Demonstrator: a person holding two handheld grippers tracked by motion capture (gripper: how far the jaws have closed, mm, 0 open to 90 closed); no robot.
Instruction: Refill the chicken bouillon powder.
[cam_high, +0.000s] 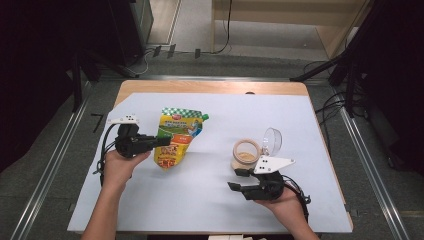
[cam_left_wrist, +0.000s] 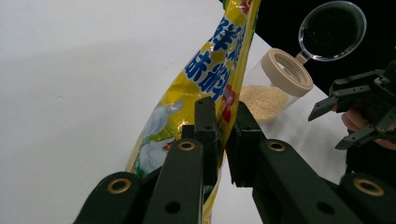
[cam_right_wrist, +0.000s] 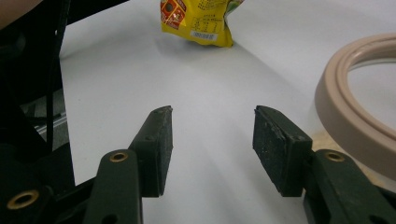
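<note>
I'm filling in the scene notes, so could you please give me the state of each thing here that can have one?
Yellow printed plastic pouch: lying on the white table cover, gripped at its edge.
Clear plastic jar with beige rim: upright, partly filled with pale granules.
Clear hinged lid: flipped open.
Left gripper: shut on the pouch.
Right gripper: open, empty, beside the jar.

A white sheet (cam_high: 210, 195) covers most of the wooden bench (cam_high: 210, 87), whose bare edge shows along the top. Grey floor surrounds it, with metal rails (cam_high: 50, 170) running down the left and right of the frame. Black cables (cam_high: 150, 55) trail across the floor at the upper left, and pale wooden furniture (cam_high: 280, 15) stands at the upper right.
</note>
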